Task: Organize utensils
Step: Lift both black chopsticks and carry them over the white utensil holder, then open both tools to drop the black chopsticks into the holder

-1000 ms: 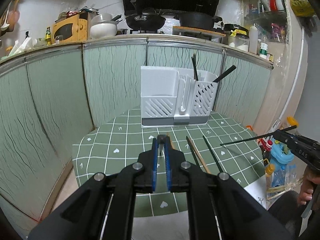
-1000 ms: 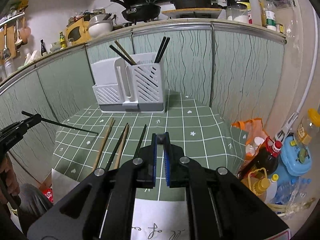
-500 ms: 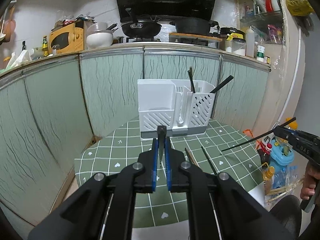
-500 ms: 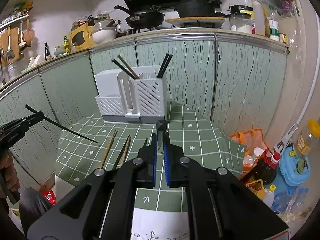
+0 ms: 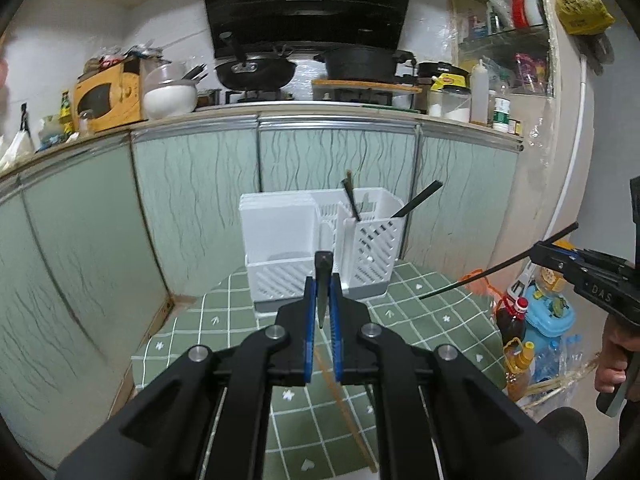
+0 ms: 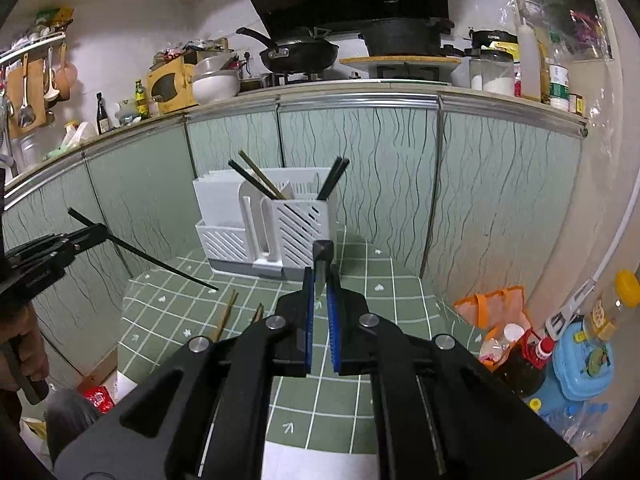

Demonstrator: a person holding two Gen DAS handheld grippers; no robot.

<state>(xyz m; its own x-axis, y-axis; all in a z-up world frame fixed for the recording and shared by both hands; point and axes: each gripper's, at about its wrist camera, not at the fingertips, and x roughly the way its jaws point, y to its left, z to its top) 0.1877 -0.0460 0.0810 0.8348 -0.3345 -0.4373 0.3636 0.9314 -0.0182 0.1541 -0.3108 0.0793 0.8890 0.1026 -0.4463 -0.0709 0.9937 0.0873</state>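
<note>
A white utensil holder (image 5: 320, 248) stands at the far edge of the green checked table (image 5: 432, 320) and also shows in the right wrist view (image 6: 276, 228), with several chopsticks standing in it. My left gripper (image 5: 322, 280) is shut on a black chopstick (image 6: 160, 262), seen end-on in its own view, and is held above the table. My right gripper (image 6: 320, 276) is shut on another black chopstick (image 5: 492, 268), also raised. Loose wooden chopsticks (image 6: 226, 316) lie on the table; one shows in the left wrist view (image 5: 344, 404).
Green cabinet fronts (image 5: 192, 200) rise right behind the table, with pans and jars on the counter above. Bottles and a blue container (image 6: 580, 364) stand on the floor to the right. A white paper (image 6: 312, 460) lies at the near table edge.
Both grippers have risen and tilted up with their chopsticks; the holder and table now sit lower in both views. The loose chopsticks on the table have not moved.
</note>
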